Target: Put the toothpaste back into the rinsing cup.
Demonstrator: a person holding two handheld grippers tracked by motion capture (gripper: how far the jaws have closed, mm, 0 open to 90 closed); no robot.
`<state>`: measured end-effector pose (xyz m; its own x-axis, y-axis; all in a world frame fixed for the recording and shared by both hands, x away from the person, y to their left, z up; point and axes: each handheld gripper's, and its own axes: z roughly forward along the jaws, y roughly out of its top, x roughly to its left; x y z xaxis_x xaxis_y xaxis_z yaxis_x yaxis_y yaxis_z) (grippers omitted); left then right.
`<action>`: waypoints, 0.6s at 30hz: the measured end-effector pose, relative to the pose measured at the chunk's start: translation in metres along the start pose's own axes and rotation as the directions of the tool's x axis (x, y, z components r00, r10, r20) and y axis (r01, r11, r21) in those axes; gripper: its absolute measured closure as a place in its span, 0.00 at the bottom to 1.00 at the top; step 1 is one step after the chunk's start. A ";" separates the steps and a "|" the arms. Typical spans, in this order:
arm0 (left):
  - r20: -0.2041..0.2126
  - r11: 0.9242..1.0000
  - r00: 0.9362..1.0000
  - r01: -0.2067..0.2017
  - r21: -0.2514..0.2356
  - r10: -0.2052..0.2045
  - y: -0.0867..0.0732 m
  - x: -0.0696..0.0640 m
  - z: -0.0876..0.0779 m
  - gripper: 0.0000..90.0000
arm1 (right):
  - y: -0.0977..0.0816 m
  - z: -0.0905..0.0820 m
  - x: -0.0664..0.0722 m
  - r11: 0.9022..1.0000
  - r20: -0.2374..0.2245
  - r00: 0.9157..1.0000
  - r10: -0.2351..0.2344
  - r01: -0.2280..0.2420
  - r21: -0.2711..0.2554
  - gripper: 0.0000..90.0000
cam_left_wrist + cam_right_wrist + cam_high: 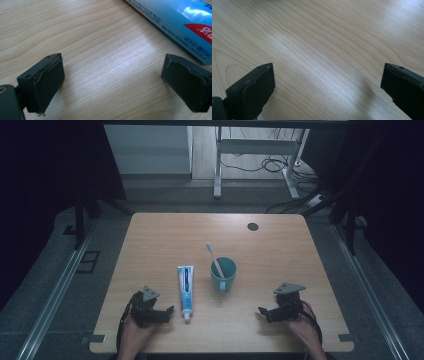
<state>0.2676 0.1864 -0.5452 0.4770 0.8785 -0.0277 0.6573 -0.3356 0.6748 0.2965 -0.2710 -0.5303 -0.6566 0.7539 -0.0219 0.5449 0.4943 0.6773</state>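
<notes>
Pale wood table stands on grey floor in a dim room.

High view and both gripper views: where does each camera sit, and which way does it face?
High view: above the person's side, looking forward and down on the light wooden table; left gripper, right gripper and both hands show.
Left gripper view: low over the table, past its open black jaws at the blue-and-white toothpaste tube.
Right gripper view: low, open jaws over bare wood.
Shared: the tube lies in the high and left gripper views.
</notes>
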 end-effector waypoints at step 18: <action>0.020 0.999 1.000 -0.003 -0.040 0.004 0.006 0.001 -0.013 0.31 | -0.012 0.006 -0.002 1.000 -0.012 1.000 0.016 -0.016 -0.024 0.00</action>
<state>0.2644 0.1899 -0.5313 0.4909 0.8703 -0.0400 0.6323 -0.3243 0.7036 0.2947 -0.2757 -0.5429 -0.6540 0.7565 -0.0026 0.5430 0.4718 0.6947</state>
